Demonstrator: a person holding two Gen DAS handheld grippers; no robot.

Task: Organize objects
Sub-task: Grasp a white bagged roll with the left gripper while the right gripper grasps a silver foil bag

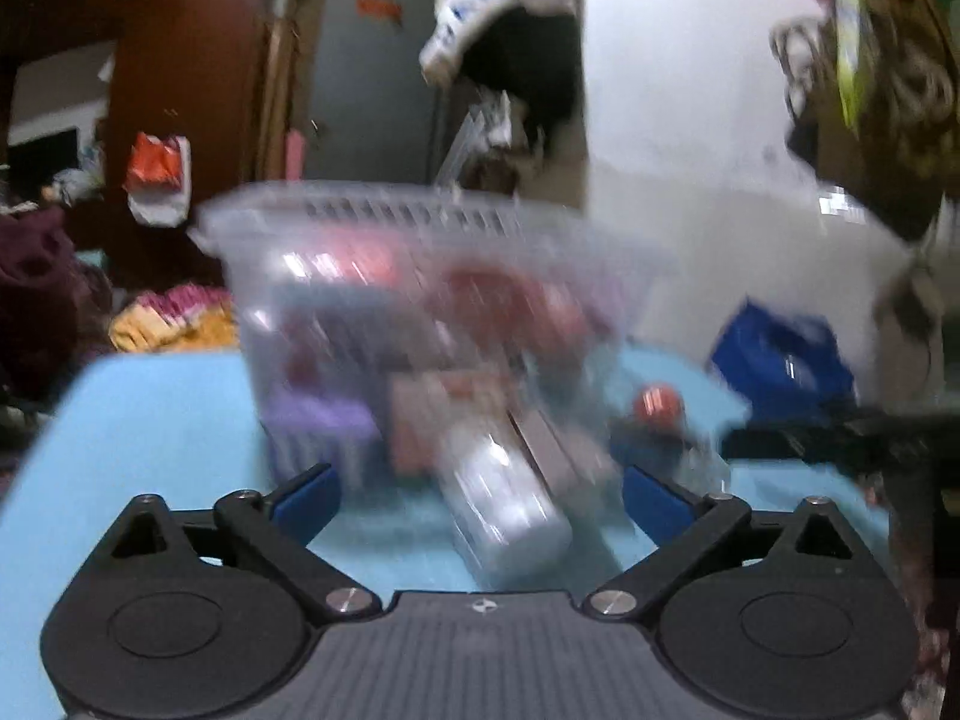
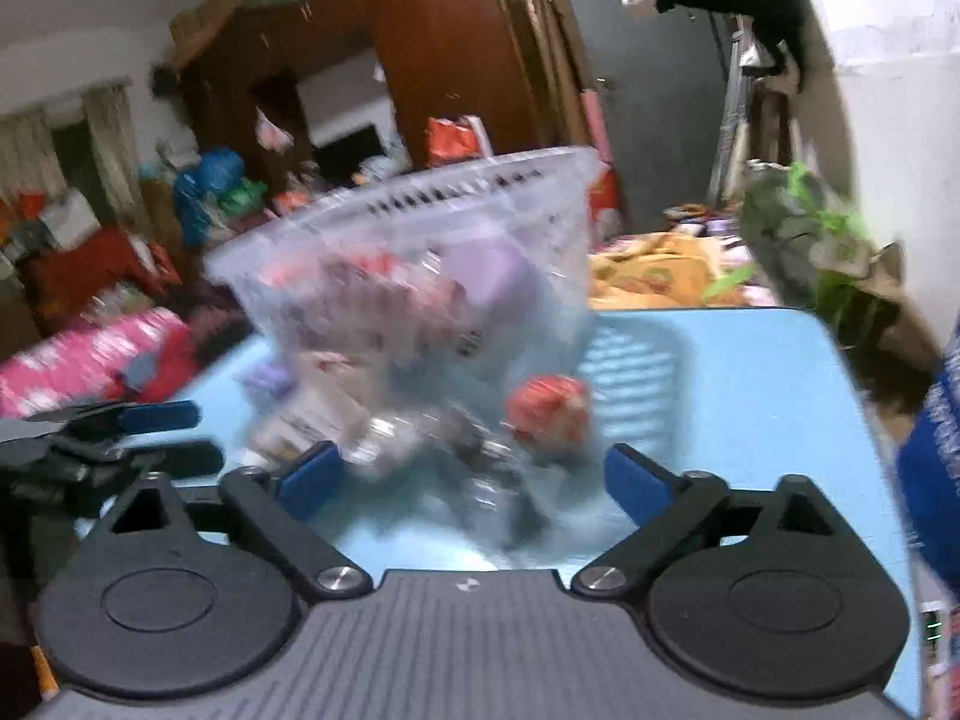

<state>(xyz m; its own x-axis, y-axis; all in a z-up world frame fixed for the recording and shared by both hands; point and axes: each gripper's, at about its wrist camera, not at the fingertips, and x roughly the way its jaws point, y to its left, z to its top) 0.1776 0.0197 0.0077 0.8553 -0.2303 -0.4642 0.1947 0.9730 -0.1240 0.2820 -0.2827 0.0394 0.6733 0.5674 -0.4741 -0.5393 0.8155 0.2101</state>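
Observation:
A clear plastic basket [image 1: 420, 228] with a slotted rim stands on the light blue table [image 1: 150, 420], packed with blurred packets. A silvery packet [image 1: 510, 510] lies at its foot, straight ahead of my left gripper [image 1: 480, 495], which is open with its blue pads [image 1: 306, 498] wide apart and touching nothing. In the right wrist view the same basket [image 2: 420, 252] is close ahead, with a red round thing [image 2: 546, 408] low at its right side. My right gripper [image 2: 474, 480] is open; the basket's blurred base sits just beyond its pads [image 2: 636, 486].
A blue bag [image 1: 780, 354] stands right of the basket near the table's far edge. The left gripper [image 2: 180, 435] shows at the left of the right wrist view. Clothes, bags and a brown wardrobe [image 2: 450, 60] crowd the room behind. Bare table [image 2: 750, 390] lies to the right.

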